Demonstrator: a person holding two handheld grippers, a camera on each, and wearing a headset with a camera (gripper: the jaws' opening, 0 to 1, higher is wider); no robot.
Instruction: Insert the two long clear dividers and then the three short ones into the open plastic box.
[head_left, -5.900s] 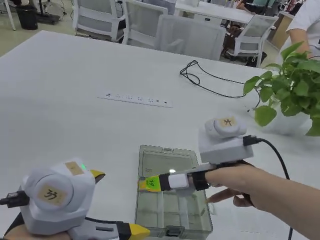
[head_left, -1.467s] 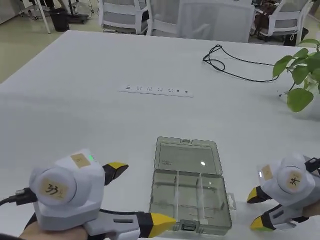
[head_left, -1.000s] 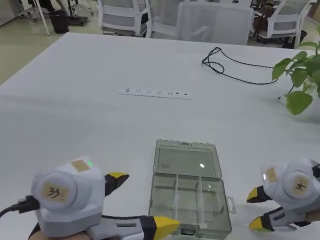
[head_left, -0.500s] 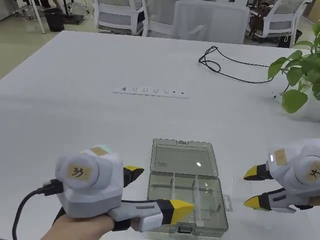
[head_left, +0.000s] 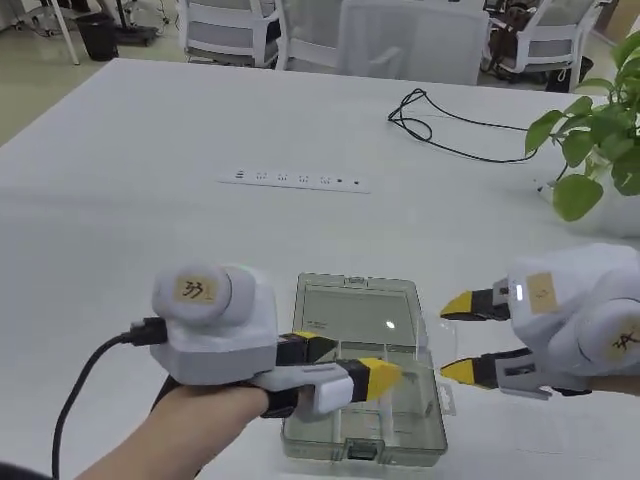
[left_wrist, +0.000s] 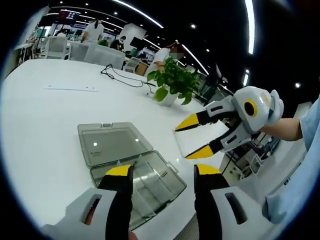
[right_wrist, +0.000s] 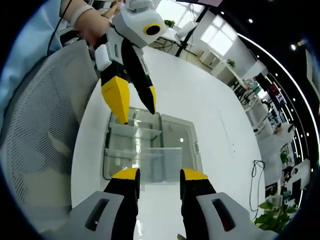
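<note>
Box (head_left: 356, 310) clear plastic, rect; L claw (left_wrist: 163, 171) spread; R claw (right_wrist: 160, 174) pinches clear divider (right_wrist: 159, 157)

This is an open-plan office. A large white table (head_left: 150, 150) has a power strip (head_left: 295, 181) lying at its middle and a black cable (head_left: 450, 135) trailing toward its far edge. Mesh swivel chairs (head_left: 400, 45) stand beyond that edge, and a potted plant (head_left: 595, 130) sits on the table's right side. Long strip lights (left_wrist: 248, 20) run across the ceiling above the table, with more desks and seated people behind it.

Glossy clear plastic box (head_left: 352, 308), matt table (head_left: 150, 200)
</note>
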